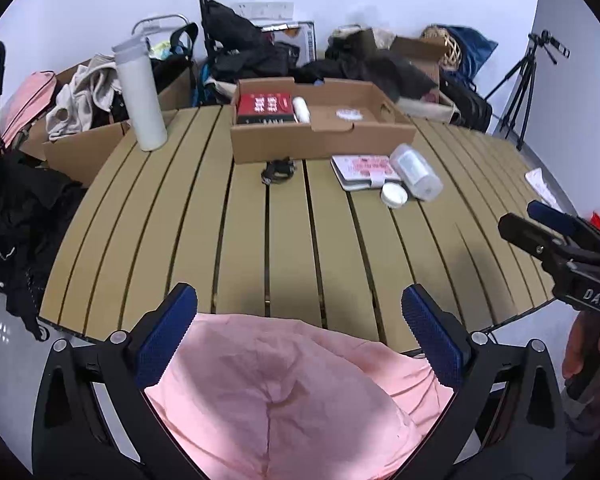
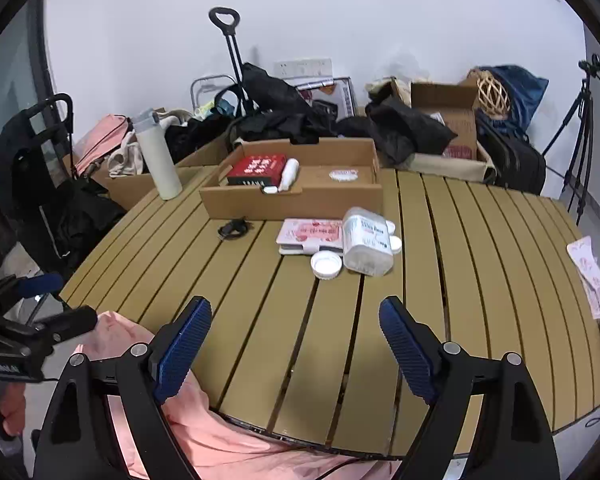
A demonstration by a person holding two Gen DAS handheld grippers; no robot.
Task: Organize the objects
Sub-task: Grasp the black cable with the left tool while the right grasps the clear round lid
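Note:
A shallow cardboard box (image 1: 320, 140) (image 2: 292, 200) stands at the far side of the slatted table (image 1: 292, 240). In it lie a red box (image 2: 256, 168), a white tube (image 2: 289, 174) and a round white item (image 2: 343, 175). In front of it are a small black item (image 2: 232, 229), a pink case (image 2: 308, 234), a clear plastic jar (image 2: 366, 246) on its side and a white lid (image 2: 326, 265). My left gripper (image 1: 300, 290) is open above pink cloth (image 1: 284, 392) at the near table edge. My right gripper (image 2: 295, 306) is open over bare slats, holding nothing.
A tall white bottle (image 1: 140, 96) stands at the far left corner. A pink printed packet (image 2: 592, 276) lies at the right edge. Bags, clothes and cardboard boxes crowd the floor behind the table, with a tripod (image 2: 580, 140) at the right.

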